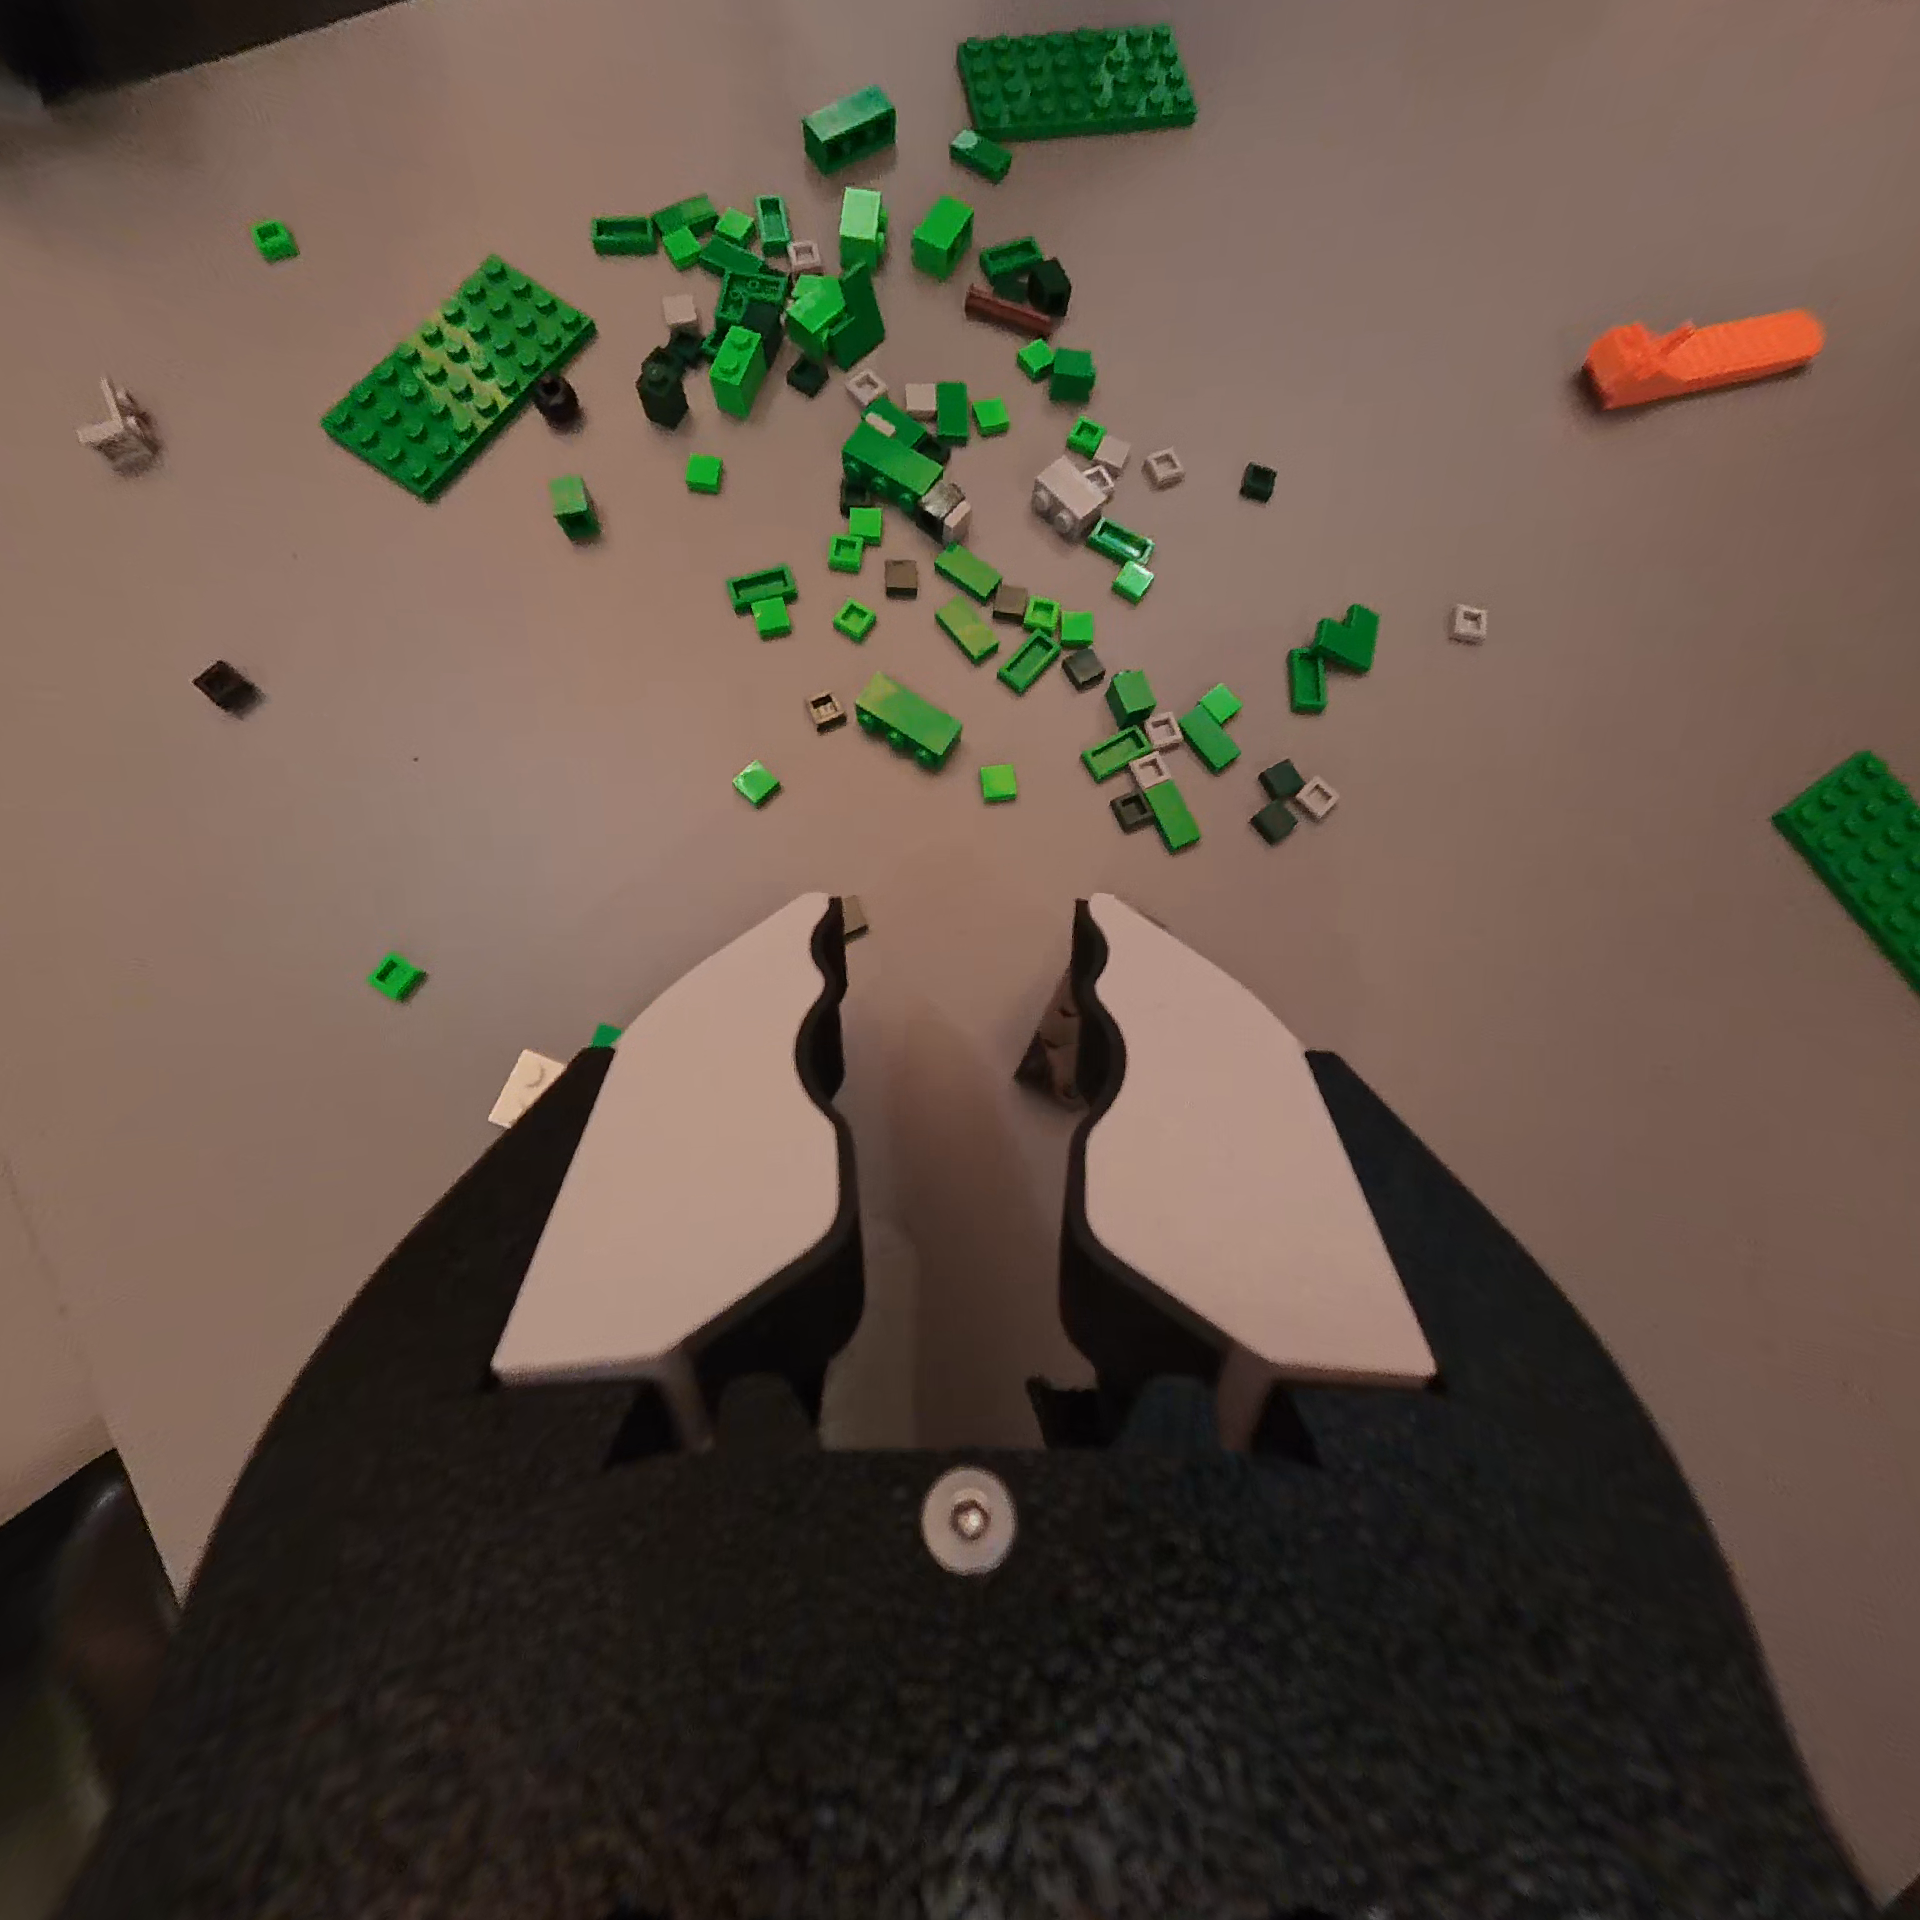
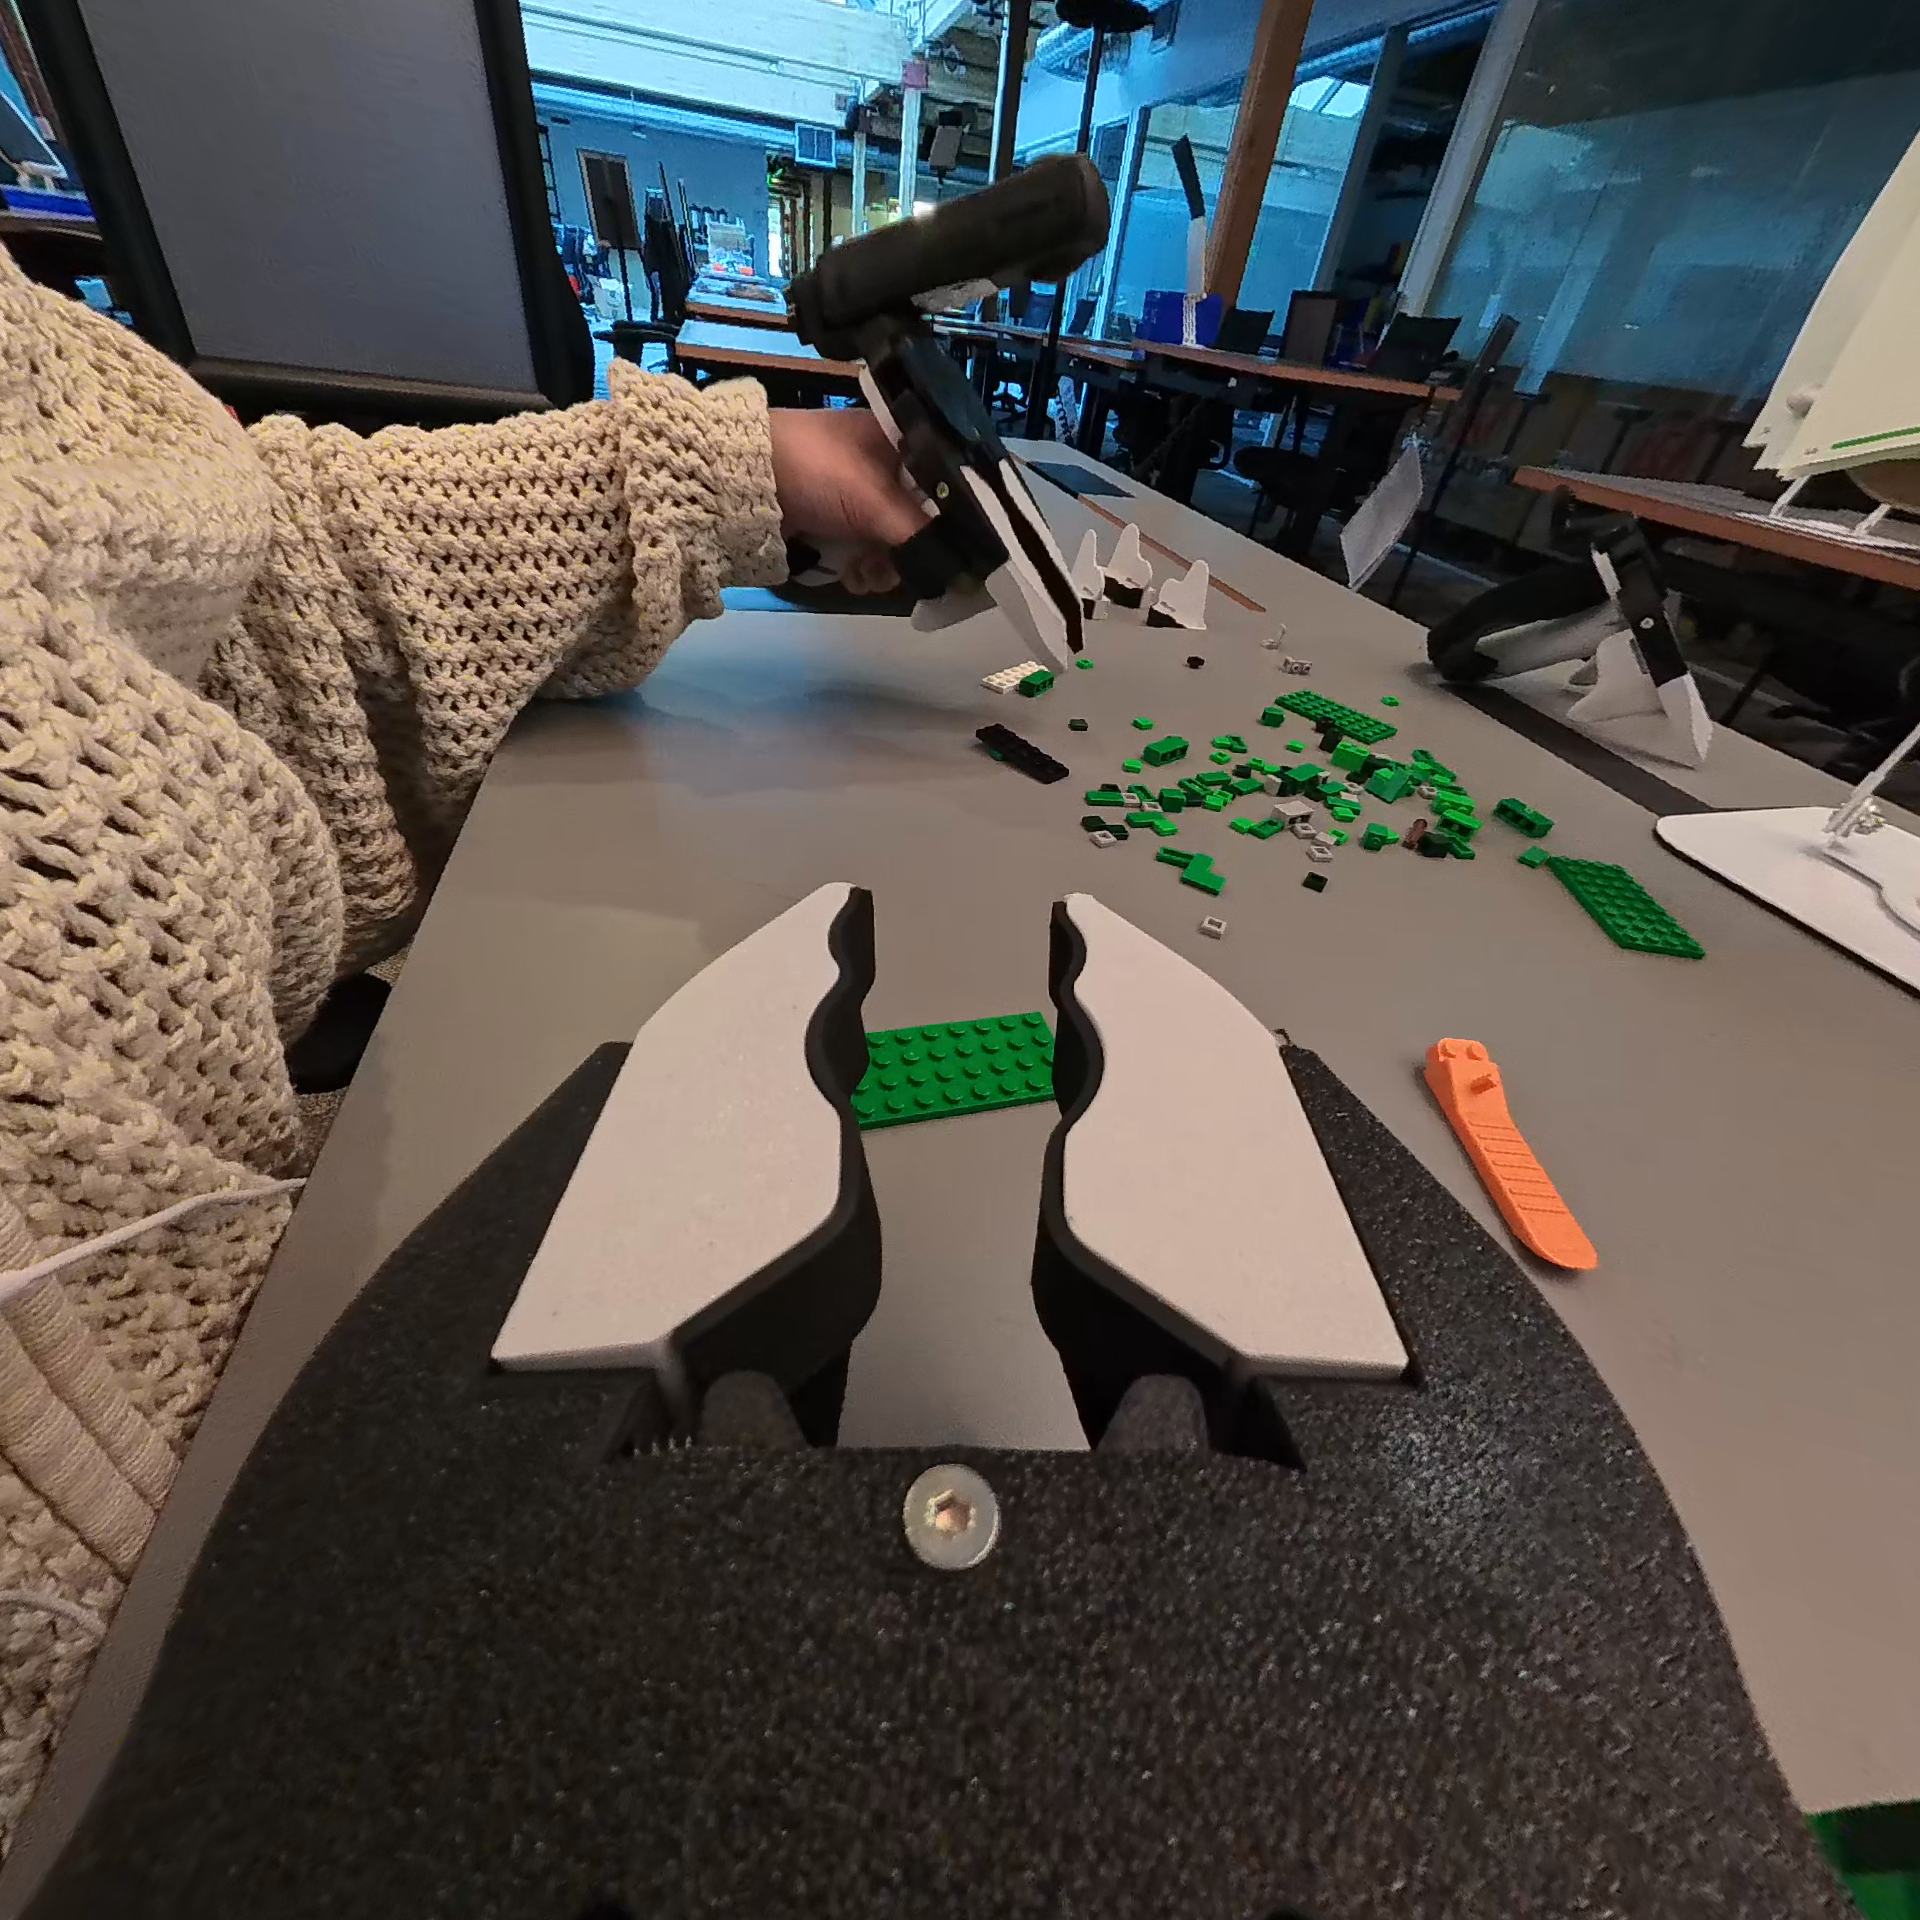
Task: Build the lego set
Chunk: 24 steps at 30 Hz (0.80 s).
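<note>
Both claws are released and empty: left claw hovers short of the scattered green bricks, right claw frames a green plate on the tabletop. Best approach low and squarely, pinching the plate's long edges.

From my feed, the grey surface runs away into a long open workroom. A grey panel in a dark frame stands at the left. Rows of desks with dark chairs fill the middle distance. A wooden post rises beside glass partitions on the right. Cool bluish daylight fills the far end.
</note>
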Motion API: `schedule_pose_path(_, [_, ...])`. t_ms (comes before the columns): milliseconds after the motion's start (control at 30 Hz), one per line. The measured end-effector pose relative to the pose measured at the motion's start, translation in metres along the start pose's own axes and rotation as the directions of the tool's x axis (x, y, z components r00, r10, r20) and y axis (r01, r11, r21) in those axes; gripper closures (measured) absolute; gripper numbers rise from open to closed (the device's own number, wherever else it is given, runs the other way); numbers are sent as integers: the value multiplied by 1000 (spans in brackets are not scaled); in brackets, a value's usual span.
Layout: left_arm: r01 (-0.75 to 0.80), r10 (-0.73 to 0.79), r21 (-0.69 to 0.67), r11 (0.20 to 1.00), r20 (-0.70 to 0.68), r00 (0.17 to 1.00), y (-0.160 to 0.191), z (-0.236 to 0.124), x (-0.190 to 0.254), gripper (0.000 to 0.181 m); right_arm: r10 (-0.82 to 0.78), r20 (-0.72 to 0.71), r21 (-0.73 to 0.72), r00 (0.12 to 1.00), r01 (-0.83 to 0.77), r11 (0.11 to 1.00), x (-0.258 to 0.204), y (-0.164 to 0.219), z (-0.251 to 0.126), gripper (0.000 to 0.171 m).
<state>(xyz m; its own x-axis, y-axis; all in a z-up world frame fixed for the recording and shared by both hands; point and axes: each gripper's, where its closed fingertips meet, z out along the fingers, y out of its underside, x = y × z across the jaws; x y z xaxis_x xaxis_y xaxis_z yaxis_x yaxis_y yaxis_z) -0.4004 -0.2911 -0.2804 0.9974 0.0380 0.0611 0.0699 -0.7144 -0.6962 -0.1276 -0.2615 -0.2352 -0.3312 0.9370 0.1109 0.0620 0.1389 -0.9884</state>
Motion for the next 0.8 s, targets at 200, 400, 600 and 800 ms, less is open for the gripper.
schedule_pose_path(200, [-8,8,12,1000,4,1000,-5,-4,0,140,-1,1,-2,1000,1,1000,0,0,0,139])
schedule_pose_path(400, [-12,11,24,1000,13,1000,-11,-9,-4,141,-2,1,-5,1000,2,1000,0,1,0,140])
schedule_pose_path(600, [-19,19,29,999,15,1000,-15,-11,-4,142,-2,1,-6,1000,2,1000,0,1,0,140])
schedule_pose_path(800, [-18,18,21,1000,10,1000,-12,-9,-3,142,-4,1,-8,1000,4,1000,0,1,0,140])
